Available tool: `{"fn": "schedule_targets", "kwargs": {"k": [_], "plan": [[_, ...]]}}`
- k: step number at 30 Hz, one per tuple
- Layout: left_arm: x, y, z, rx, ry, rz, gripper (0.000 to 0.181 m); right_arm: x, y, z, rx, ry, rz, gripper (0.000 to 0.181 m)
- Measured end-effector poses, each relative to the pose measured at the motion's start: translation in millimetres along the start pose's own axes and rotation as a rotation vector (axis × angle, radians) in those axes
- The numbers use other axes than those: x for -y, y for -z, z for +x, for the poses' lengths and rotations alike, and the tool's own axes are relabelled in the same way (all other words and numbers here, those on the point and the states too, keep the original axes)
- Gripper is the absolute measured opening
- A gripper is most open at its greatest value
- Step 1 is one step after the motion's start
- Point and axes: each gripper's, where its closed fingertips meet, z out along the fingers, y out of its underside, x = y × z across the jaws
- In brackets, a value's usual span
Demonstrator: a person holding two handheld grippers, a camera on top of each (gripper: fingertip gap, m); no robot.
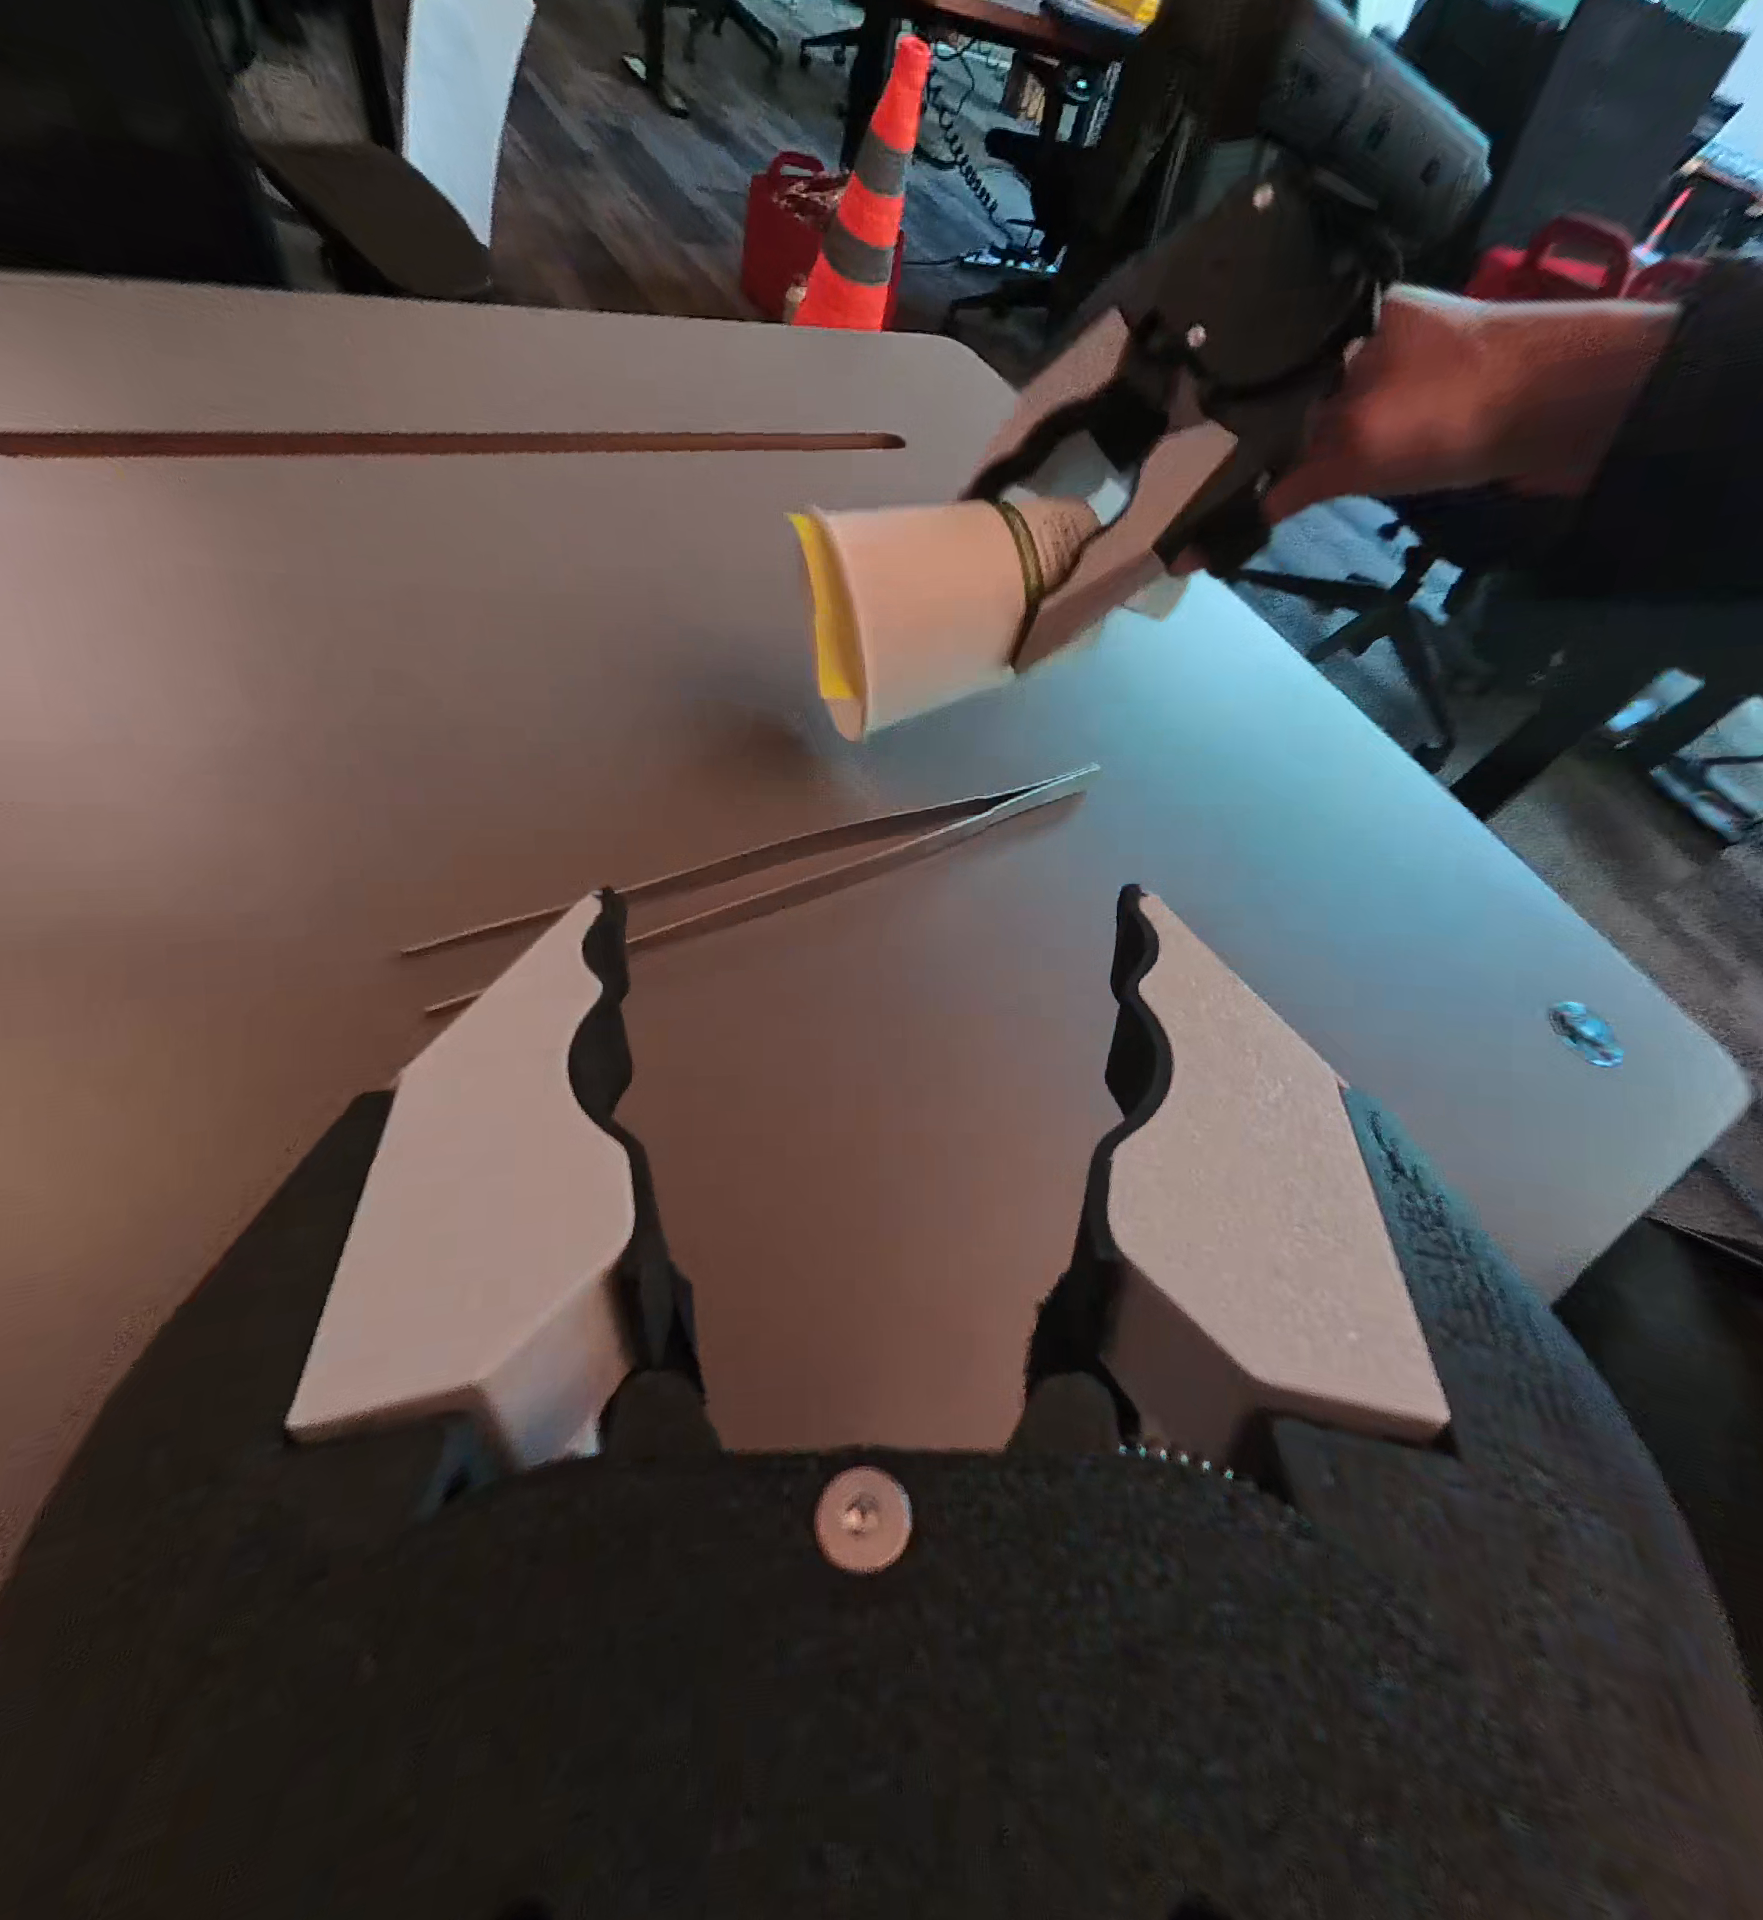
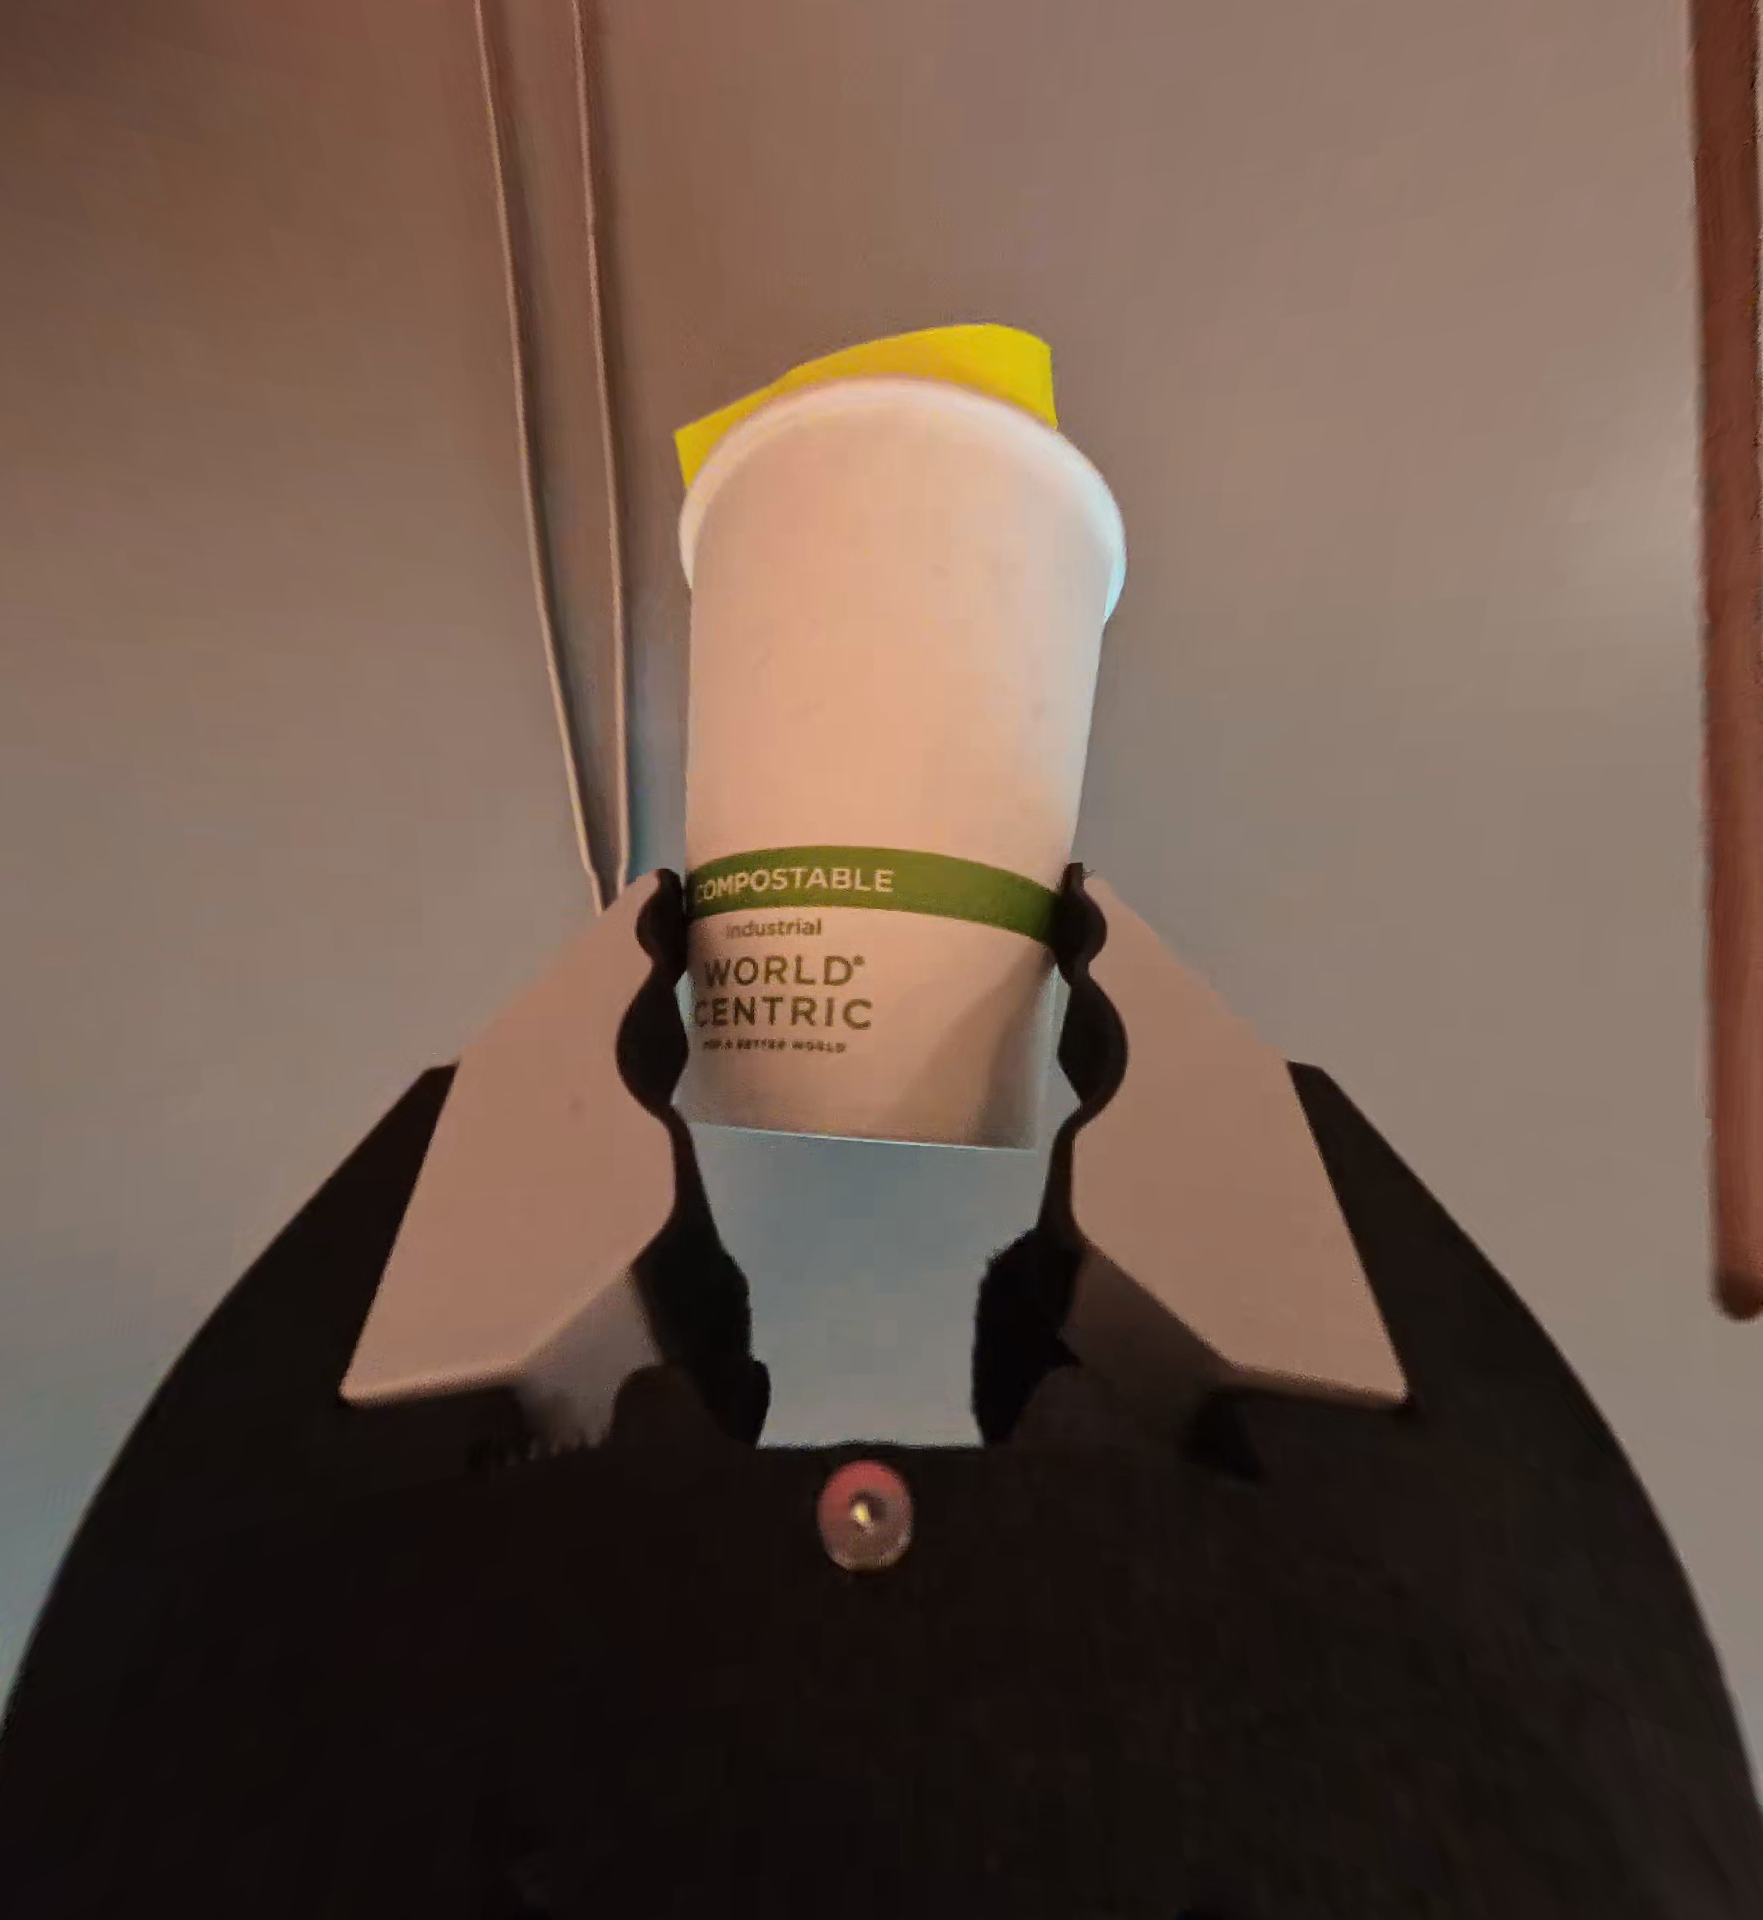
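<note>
— Nearest to us, what's the left gripper (image 1: 872, 914) up to?

— Its two grey fingers (image 1: 503, 1143) are spread wide with nothing between them. It hangs just above the grey table (image 1: 285, 675), and the metal tweezers (image 1: 804, 862) lie flat on the tabletop right past its fingertips. The left fingertip overlaps the tweezers' near end from this angle; whether it touches them, I cannot tell.

— And the other one?

— The right gripper (image 1: 1074, 551) is over on the far right, held by a person's hand (image 1: 1459, 405) in a dark sleeve. Its jaws are clamped on the bottom part of a white paper cup (image 1: 918, 613), a fingertip on each side at the green band (image 2: 872, 899) printed round it.

— Is the cup upright?

— No, it's tipped on its side in the air, mouth pointing left, above the table and just beyond the tweezers' pointed tip. A yellow slip of paper (image 2: 882, 379) pokes out of the mouth.

— Anything else on the table?

— A long narrow slot (image 1: 420, 444) runs across the far part of the top, and a small metal fitting (image 1: 1586, 1034) sits near the right edge. Off the table, on the floor beyond, stands an orange traffic cone (image 1: 872, 208) with a red container (image 1: 783, 229) beside it.
</note>
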Motion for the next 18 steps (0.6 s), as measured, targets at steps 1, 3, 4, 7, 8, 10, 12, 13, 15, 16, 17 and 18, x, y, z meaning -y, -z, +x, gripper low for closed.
{"fn": "schedule_targets", "kwargs": {"k": [1, 3, 4, 7, 8, 10, 12, 13, 15, 16, 17, 18], "plan": [[-2.0, -1.4, 1.4, -0.021, 0.019, -0.003, 0.093, 6.2, 1.6, 0.4, 0.013, 0.015, -0.007, 0.07], [-5.7, -3.6, 0.8, -0.035, 0.029, -0.017, 0.092, -5.4, -4.2, -9.6, 0.087, 0.052, -0.136, 0.07], [-6.6, -4.3, -0.3, -0.036, 0.027, -0.02, 0.092, -7.5, -3.6, -5.8, 0.073, 0.095, -0.179, 0.07], [-7.6, -4.1, -3.8, -0.036, 0.028, -0.026, 0.091, 11.4, 2.2, -5.7, 0.105, 0.062, -0.113, 0.069], [-7.9, -4.0, -4.7, -0.04, 0.038, -0.025, 0.09, -3.8, 0.3, -6.7, 0.117, 0.082, -0.221, 0.07], [-8.8, -4.5, -4.6, -0.06, 0.068, -0.026, 0.088, -7.1, 3.3, -0.5, 0.086, 0.153, -0.276, 0.07], [-11.3, -5.6, -3.5, -0.079, 0.085, -0.037, 0.085, 1.9, 8.9, -4.7, 0.138, 0.089, -0.271, 0.069], [-12.4, -6.5, -3.8, -0.079, 0.087, -0.041, 0.085, -8.8, 12.0, -6.9, 0.167, 0.068, -0.38, 0.069], [-14.2, -9.0, -2.9, -0.087, 0.09, -0.046, 0.083, -15.6, 17.1, -0.7, 0.146, 0.127, -0.537, 0.07], [-15.6, -10.5, -1.8, -0.097, 0.098, -0.051, 0.083, -7.0, 17.3, 0.3, 0.144, 0.15, -0.524, 0.07], [-17.5, -11.7, -0.3, -0.11, 0.11, -0.06, 0.082, -4.0, 19.8, 2.6, 0.14, 0.166, -0.548, 0.07], [-19.1, -12.3, 1.3, -0.123, 0.121, -0.065, 0.08, -6.7, 24.6, 7.6, 0.125, 0.179, -0.609, 0.07]]}}
